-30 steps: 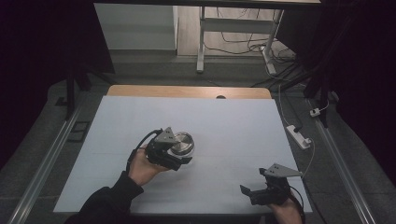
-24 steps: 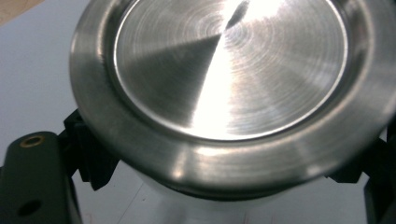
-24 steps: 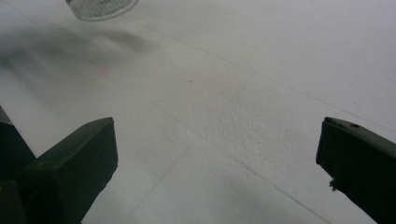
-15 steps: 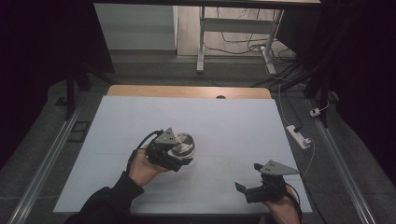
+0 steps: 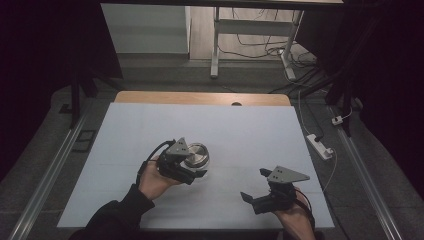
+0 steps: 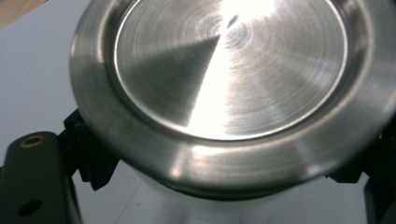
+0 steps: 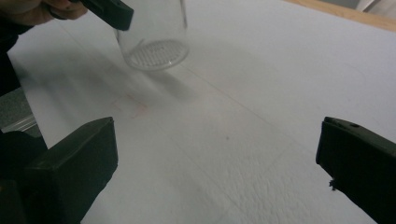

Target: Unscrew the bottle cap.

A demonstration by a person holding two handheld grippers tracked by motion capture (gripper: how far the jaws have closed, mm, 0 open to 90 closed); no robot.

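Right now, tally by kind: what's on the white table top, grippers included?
Glass jars with a steel lid: 1
Hand-held grippers: 2, the left gripper shut on the jar, the right gripper open and empty
Total: 3

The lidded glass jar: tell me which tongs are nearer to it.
Left. The left tongs are closed around the glass jar just under its steel lid. The right tongs stand open, apart from it, toward the table's near right corner.
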